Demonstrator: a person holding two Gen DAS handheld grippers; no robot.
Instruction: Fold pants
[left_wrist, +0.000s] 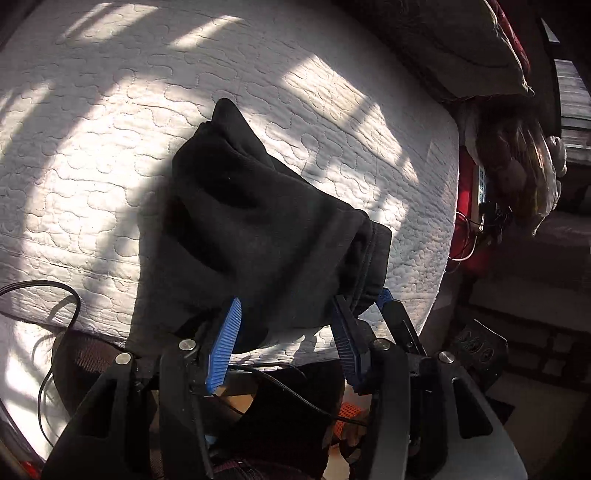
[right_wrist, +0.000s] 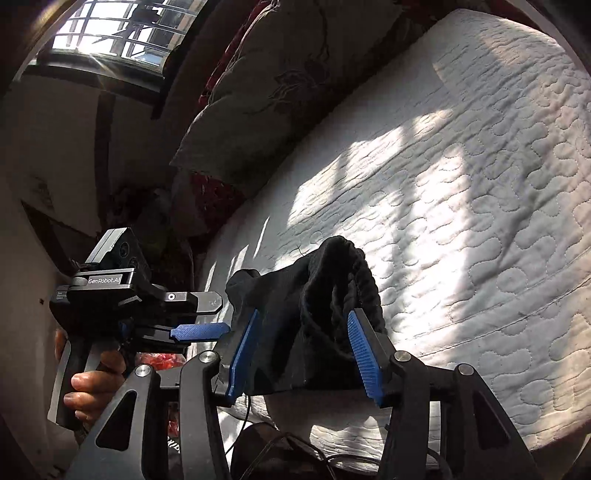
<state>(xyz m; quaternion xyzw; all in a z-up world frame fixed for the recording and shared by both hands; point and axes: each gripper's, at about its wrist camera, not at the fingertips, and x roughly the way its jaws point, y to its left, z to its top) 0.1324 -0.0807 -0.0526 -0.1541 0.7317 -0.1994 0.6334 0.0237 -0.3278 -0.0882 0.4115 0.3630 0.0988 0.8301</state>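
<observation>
While both grippers, left (left_wrist: 286, 326) & right (right_wrist: 303, 354), are held apart w/ nothing clamped, the folded black pants (left_wrist: 258, 236) at the mattress (left_wrist: 110, 147) near edge should be left flat, then smoothed.

Both wrist cameras look steeply down from close above the white quilted bed (left_wrist: 110, 166); each view shares the bunched black pants (left_wrist: 258, 229) at lower centre.
</observation>
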